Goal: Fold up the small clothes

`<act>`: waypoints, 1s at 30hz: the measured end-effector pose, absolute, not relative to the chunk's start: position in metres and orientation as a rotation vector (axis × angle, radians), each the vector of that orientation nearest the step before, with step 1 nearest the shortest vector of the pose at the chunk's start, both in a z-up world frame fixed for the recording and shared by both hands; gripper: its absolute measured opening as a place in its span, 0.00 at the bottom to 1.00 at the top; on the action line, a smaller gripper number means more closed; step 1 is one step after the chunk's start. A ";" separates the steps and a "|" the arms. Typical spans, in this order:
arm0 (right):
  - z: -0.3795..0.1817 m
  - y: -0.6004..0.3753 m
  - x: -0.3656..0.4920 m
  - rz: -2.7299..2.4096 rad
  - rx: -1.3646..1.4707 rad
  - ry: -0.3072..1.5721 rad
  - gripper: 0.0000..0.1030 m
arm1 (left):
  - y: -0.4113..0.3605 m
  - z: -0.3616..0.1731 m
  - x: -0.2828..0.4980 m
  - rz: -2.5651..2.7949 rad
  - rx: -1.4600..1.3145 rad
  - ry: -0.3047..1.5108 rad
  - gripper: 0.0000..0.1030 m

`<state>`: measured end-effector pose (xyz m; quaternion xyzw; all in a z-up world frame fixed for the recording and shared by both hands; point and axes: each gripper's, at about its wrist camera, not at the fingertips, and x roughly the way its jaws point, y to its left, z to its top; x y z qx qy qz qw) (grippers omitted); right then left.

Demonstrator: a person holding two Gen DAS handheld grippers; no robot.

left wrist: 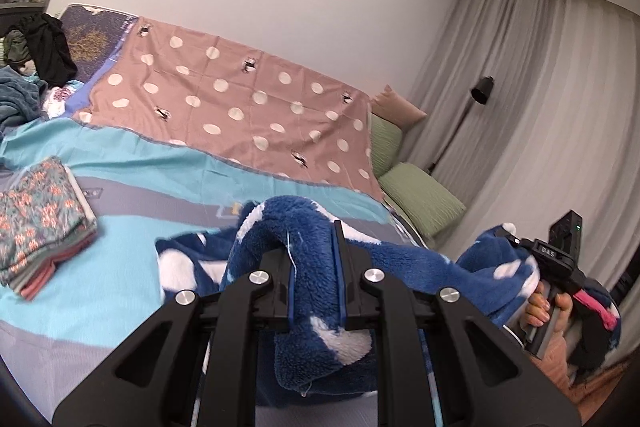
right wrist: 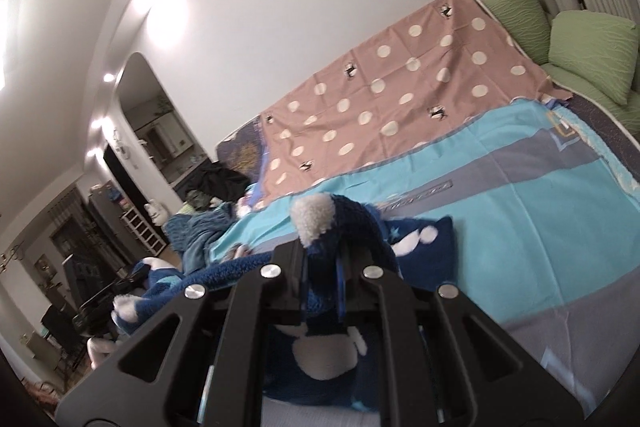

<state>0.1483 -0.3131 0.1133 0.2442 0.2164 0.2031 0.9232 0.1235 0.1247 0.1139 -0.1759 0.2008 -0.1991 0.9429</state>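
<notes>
garment: a fluffy navy fleece piece (left wrist: 320, 267) with big white blobs on it, thick and plush, a loose white thread hanging off one edge. In the right wrist view a cream pom-pom-like tuft sticks up at 12 o'clock from the fingers.

where it is: stretched between the two tools just above the near edge of the bed (left wrist: 132, 167), sagging in the middle, part of it trailing on the turquoise-and-grey sheet.

left hand-held gripper (left wrist: 316, 267): clenched on a bunched fold of the fleece, fabric squeezed between the blue pads and spilling down at 6 o'clock under the jaws.

right hand-held gripper (right wrist: 322, 267): also clamped tight on the fleece, cloth wadded up in the jaws and draping off toward 9 o'clock. From the left view it sits at about 3 o'clock, with a person's hand (left wrist: 548, 311) wrapped round its handle.

folded stack (left wrist: 40, 223): floral-print clothes piled neat on the bed at 9 o'clock from the left tool, well apart from the fleece.

other stuff: pink polka-dot sheet (left wrist: 240, 99) at 12 o'clock, green pillows (left wrist: 420, 195) at 2 o'clock.

writing: small display on the right tool's body shows some characters, too blurry to read. A printed strip on the bed sheet, can't make it out either.
</notes>
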 end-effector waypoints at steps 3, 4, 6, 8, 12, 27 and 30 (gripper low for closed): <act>0.116 -0.313 0.179 0.367 0.471 0.437 0.10 | 0.134 0.115 0.156 -0.358 -0.367 0.413 0.14; 0.115 -0.312 0.195 0.352 0.459 0.438 0.10 | 0.137 0.114 0.166 -0.351 -0.373 0.419 0.14; 0.109 -0.312 0.221 0.353 0.477 0.463 0.10 | 0.144 0.107 0.194 -0.333 -0.400 0.446 0.14; 0.096 -0.311 0.254 0.344 0.498 0.515 0.10 | 0.146 0.096 0.219 -0.314 -0.412 0.481 0.14; 0.072 -0.302 0.298 0.312 0.478 0.579 0.10 | 0.152 0.068 0.265 -0.286 -0.428 0.562 0.14; -0.023 -0.307 0.356 0.183 0.343 0.841 0.46 | 0.181 -0.005 0.313 -0.245 -0.478 0.785 0.28; -0.015 -0.310 0.337 0.183 0.245 0.850 0.46 | 0.178 0.016 0.289 -0.214 -0.365 0.728 0.47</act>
